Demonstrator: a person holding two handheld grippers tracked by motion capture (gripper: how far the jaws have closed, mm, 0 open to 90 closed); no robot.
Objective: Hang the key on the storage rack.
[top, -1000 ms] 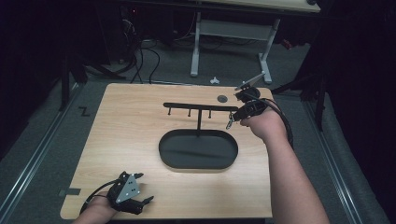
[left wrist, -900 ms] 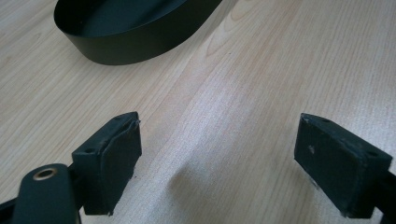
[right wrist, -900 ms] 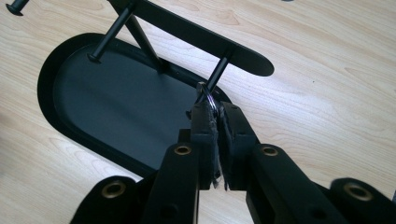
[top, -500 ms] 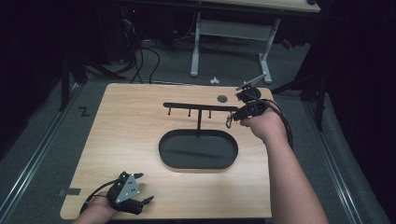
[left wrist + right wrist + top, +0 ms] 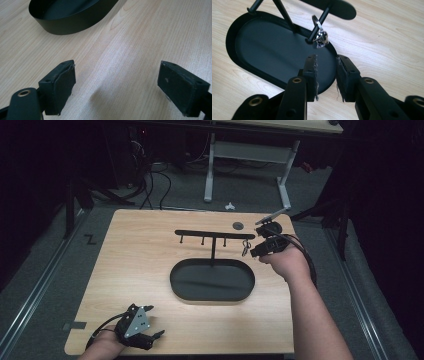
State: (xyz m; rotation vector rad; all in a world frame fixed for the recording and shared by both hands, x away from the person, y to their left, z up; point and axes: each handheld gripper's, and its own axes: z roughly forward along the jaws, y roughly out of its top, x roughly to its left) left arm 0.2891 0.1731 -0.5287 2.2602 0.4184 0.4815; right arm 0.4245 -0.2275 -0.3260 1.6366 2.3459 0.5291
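A black T-shaped rack [image 5: 215, 234] stands in a black oval tray [image 5: 172, 280] at mid table. A silver key ring with a small charm [image 5: 245, 247] hangs from the rack's rightmost peg [image 5: 319, 22]. My right gripper [image 5: 254, 251] sits just right of that key ring. In the right gripper view its jaws [image 5: 326, 62] point at the key ring [image 5: 320, 37] from a short way off; they have just been opening, with a narrow gap and nothing between them. My left gripper [image 5: 155, 336] rests near the table's front left, jaws wide open [image 5: 117, 72] over bare wood.
A small dark disc [image 5: 238, 225] lies on the table behind the rack's right end. The tray's wall [image 5: 70, 23] is ahead of the left gripper. Beyond the table's far edge are a grey desk frame [image 5: 245, 165] and floor cables [image 5: 150, 180].
The right gripper's jaws have parted a little beside the key ring, which hangs on the peg. Both hands stay about where they were.
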